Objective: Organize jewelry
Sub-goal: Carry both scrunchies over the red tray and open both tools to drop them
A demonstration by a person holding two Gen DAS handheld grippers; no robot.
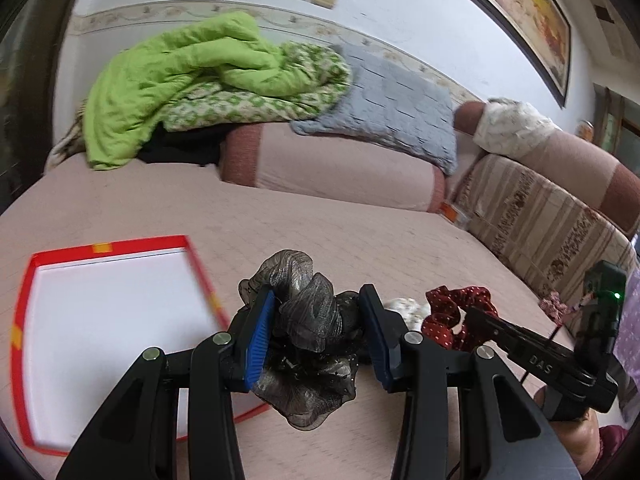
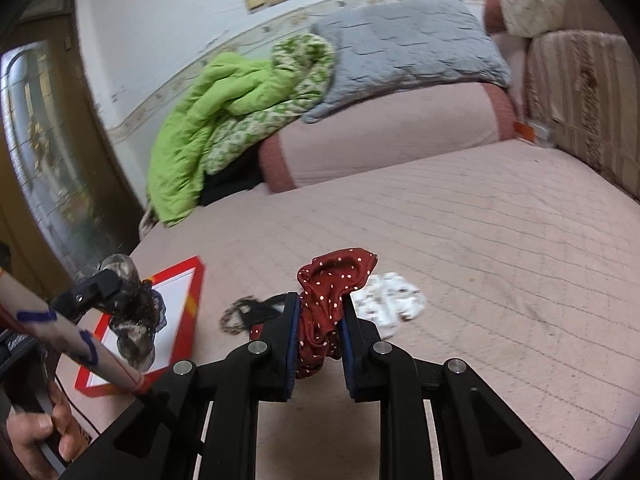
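Observation:
My left gripper (image 1: 318, 320) is shut on a grey-black sheer scrunchie (image 1: 308, 336) and holds it above the pink bedspread, just right of a red-rimmed white box (image 1: 116, 312). In the right wrist view the same scrunchie (image 2: 134, 320) hangs over the box (image 2: 188, 304). My right gripper (image 2: 320, 320) is shut on a red white-dotted scrunchie (image 2: 332, 284), lifted off the bed; it also shows in the left wrist view (image 1: 448, 316). A white patterned scrunchie (image 2: 390, 304) and a dark leopard-print one (image 2: 244, 314) lie on the bed.
The pink quilted bed (image 2: 480, 240) reaches to pink bolsters, a grey pillow (image 2: 404, 40) and a green quilt (image 2: 224, 108) at the back. A striped headboard cushion (image 1: 540, 220) stands at the right. Another small scrunchie (image 1: 554, 306) lies near it.

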